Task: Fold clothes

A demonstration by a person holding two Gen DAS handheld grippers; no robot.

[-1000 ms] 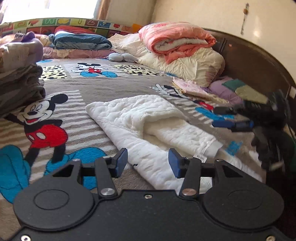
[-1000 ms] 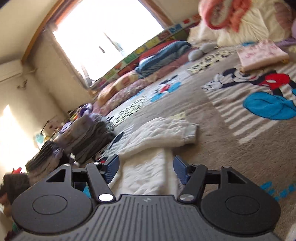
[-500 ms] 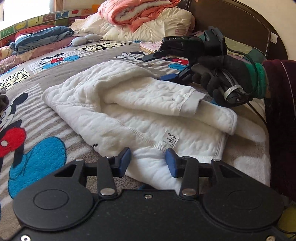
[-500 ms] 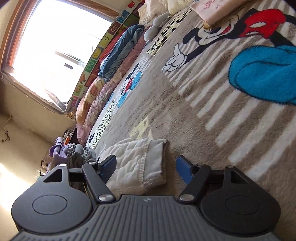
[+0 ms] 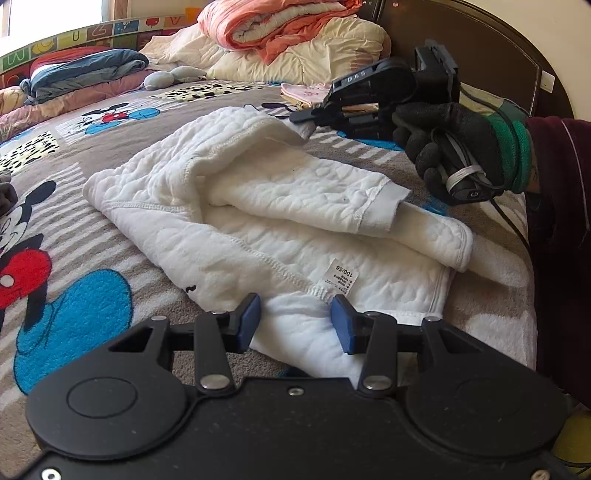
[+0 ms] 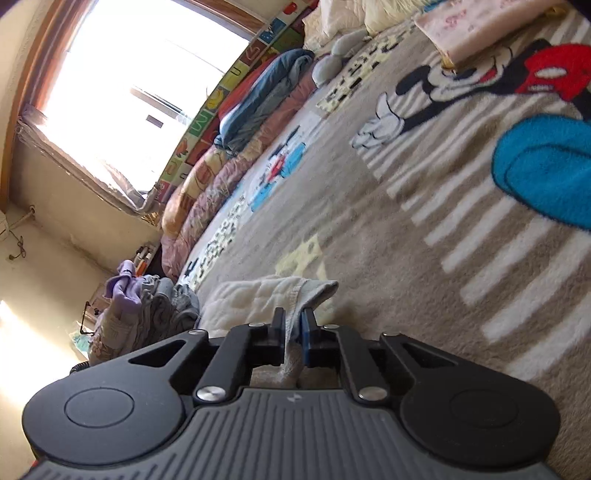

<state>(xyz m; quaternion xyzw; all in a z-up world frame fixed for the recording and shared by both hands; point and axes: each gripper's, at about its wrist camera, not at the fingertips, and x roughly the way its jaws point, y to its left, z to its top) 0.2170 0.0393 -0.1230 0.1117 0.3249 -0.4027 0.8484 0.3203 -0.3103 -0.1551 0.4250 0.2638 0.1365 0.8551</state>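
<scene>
A white quilted garment [image 5: 280,206] lies crumpled on the Mickey Mouse blanket [image 5: 92,295], its size label facing up. My left gripper [image 5: 295,321] hovers over its near hem, open, with the white cloth lying between the blue pads [image 5: 251,321] but not pressed. At the garment's far side, a gloved hand [image 5: 454,147] holds my right gripper [image 5: 306,118]. In the right wrist view that right gripper [image 6: 293,325] is shut on the grey-edged sleeve cuff [image 6: 314,291], which sticks out ahead of the jaws.
Orange and cream quilts [image 5: 295,40] are stacked by the dark headboard [image 5: 480,55]. A folded blue blanket [image 5: 85,70] and a grey plush toy [image 5: 173,75] sit at the back. A folded pink cloth [image 6: 476,29] and a pile of grey and purple clothes [image 6: 147,306] also rest on the bed.
The right gripper closed its jaws onto the sleeve cuff that lay between them. The left gripper came down to the near hem and has held still since.
</scene>
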